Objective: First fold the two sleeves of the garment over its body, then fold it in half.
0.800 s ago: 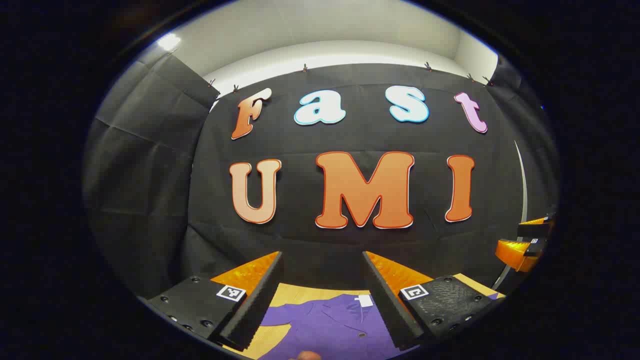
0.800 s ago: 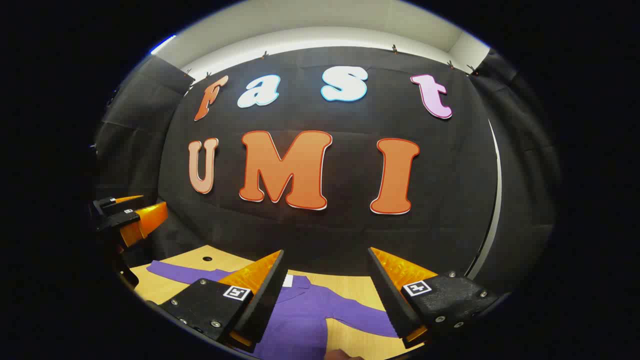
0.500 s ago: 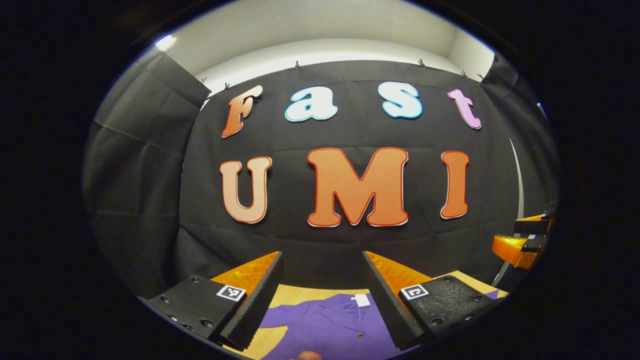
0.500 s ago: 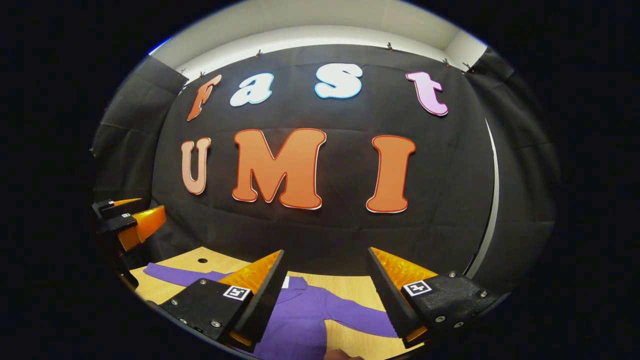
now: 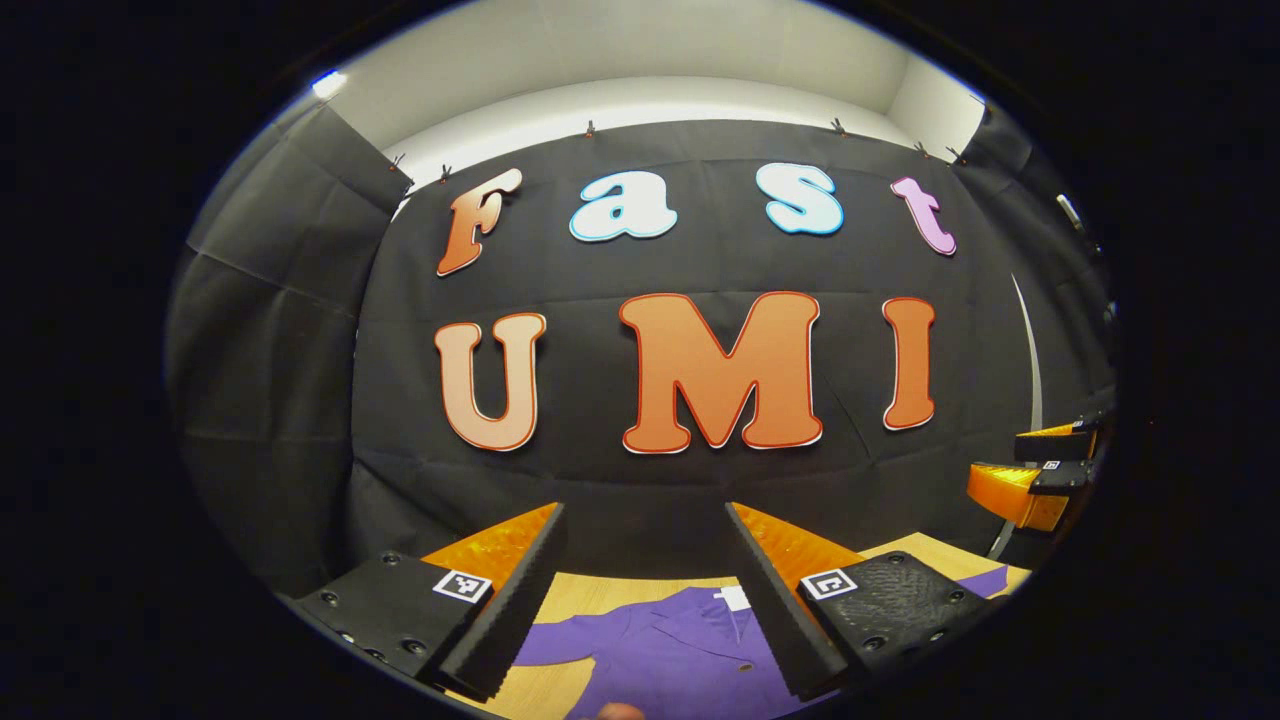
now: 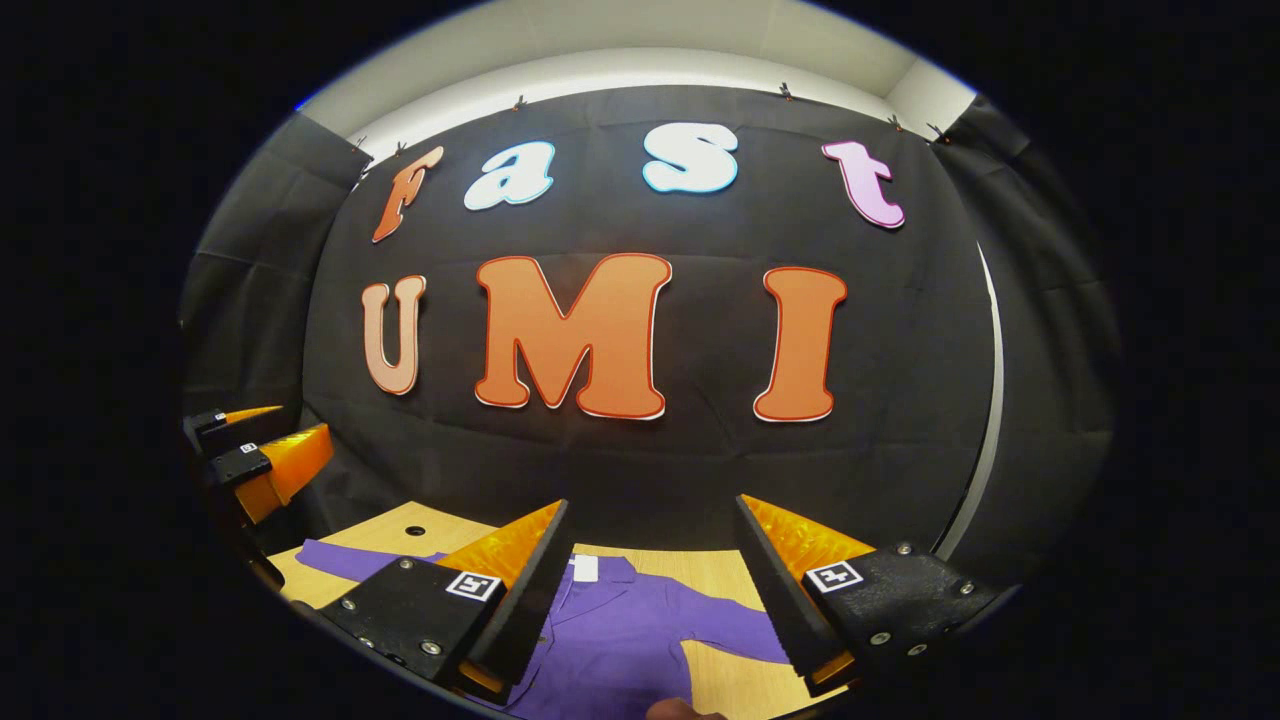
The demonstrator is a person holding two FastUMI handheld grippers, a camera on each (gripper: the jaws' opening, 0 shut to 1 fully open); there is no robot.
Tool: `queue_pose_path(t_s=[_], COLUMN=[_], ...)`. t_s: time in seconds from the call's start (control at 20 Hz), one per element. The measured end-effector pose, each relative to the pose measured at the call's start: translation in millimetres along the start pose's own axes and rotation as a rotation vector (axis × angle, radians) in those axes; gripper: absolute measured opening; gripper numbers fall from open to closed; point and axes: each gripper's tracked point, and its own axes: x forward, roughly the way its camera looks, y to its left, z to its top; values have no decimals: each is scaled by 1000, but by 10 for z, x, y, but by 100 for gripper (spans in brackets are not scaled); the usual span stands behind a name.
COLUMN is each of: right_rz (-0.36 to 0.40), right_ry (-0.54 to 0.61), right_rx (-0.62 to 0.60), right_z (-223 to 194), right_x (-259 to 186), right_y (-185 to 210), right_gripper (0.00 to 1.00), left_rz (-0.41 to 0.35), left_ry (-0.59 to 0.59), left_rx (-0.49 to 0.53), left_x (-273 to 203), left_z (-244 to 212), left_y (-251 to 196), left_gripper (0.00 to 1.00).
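Note:
A purple long-sleeved garment (image 5: pixel 670 655) lies spread flat on the wooden table (image 5: pixel 545 685), collar with a white tag toward the far wall. In the right gripper view the garment (image 6: pixel 625 640) shows one sleeve reaching right (image 6: pixel 735 635) and the other reaching left (image 6: pixel 345 560). My left gripper (image 5: pixel 645 590) hangs open above the garment, nothing between its fingers. My right gripper (image 6: pixel 650 590) is likewise open and empty above the collar area. Each view also catches the other gripper at its edge, the right gripper (image 5: pixel 1040 480) and the left gripper (image 6: pixel 260 455).
The black cloth wall stands close behind the table's far edge. A small round hole (image 6: pixel 414 530) sits in the table top at the back left. A fingertip (image 6: pixel 685 710) pokes in at the bottom edge.
Both views have shifted slightly, bringing a bit more of the garment and table into sight. The grippers remain open and hold nothing.

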Motion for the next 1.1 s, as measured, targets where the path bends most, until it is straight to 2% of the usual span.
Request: queue_pose_path(t_s=[0.05, 0.15, 0.3, 0.35, 0.45, 0.5, 0.55, 0.9, 1.1], right_rz=[-13, -46, -89, -104, -129, -141, -153, -264, -302], right_ry=[11, 19, 35, 40, 48, 48, 43, 124, 194], right_rx=[0, -10, -16, -16, -21, -29, -40, -77, -80], right_z=[-31, -79, -166, -192, -255, -287, -322, -813, -1093], right_x=[7, 17, 28, 30, 33, 46, 51, 37, 60], right_y=[-27, -122, -288, -355, -499, -577, -664, -1380, -1773], right_gripper=[95, 95, 94, 94, 95, 95, 95, 95, 95], left_rz=[-2, -3, -9, -9, -14, -15, -17, -10, -12], left_ry=[8, 20, 23, 21, 21, 19, 18, 38, 49], left_rx=[-3, -7, -6, -4, -2, -1, 0, 24, 42], left_x=[6, 22, 16, 17, 11, 5, -4, -61, -112], left_z=[-45, -97, -114, -114, -119, -115, -115, -157, -191], left_y=[12, 46, 40, 23, -29, -59, -83, -261, -390], left_gripper=[100, 96, 96, 100, 96, 100, 96, 96, 96])
